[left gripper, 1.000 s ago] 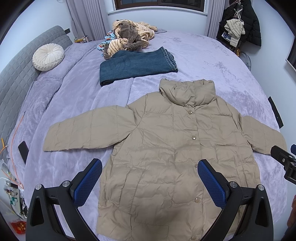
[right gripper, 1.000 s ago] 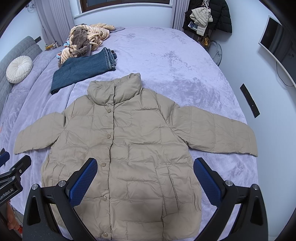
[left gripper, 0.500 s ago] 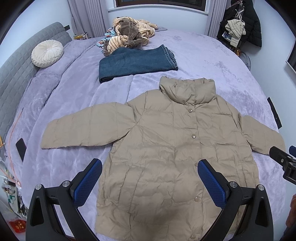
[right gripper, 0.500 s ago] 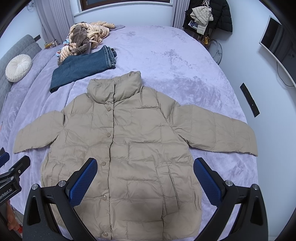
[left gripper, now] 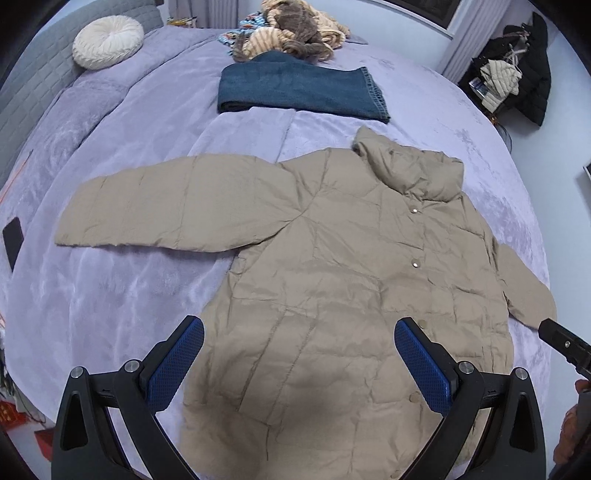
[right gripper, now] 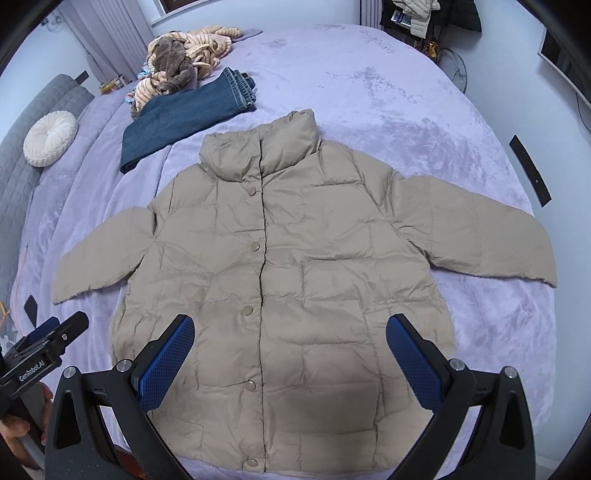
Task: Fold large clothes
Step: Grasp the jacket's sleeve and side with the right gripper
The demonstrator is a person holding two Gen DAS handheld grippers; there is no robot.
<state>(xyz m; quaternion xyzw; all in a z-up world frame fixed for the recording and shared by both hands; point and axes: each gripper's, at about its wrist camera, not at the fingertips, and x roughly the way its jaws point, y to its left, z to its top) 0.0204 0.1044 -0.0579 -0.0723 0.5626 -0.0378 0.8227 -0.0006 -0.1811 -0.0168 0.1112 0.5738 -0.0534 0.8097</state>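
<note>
A beige puffer jacket (left gripper: 351,280) lies flat and buttoned on the lilac bed, collar away from me, both sleeves spread out; it also shows in the right wrist view (right gripper: 288,266). My left gripper (left gripper: 299,354) is open and empty, above the jacket's lower left part. My right gripper (right gripper: 290,350) is open and empty, above the jacket's hem near the button line. The left gripper's body (right gripper: 44,350) shows at the left edge of the right wrist view, and the right gripper's tip (left gripper: 561,343) at the right edge of the left wrist view.
Folded blue jeans (left gripper: 295,88) and a heap of striped clothes (left gripper: 291,33) lie beyond the collar. A round white cushion (left gripper: 107,40) rests by the grey headboard. A dark phone (left gripper: 13,240) lies at the bed's left edge. Dark coats (left gripper: 524,85) hang at the back right.
Both grippers have moved forward and lower over the jacket, which looks larger. The left view has swung left toward the left sleeve. Both jaws stay open.
</note>
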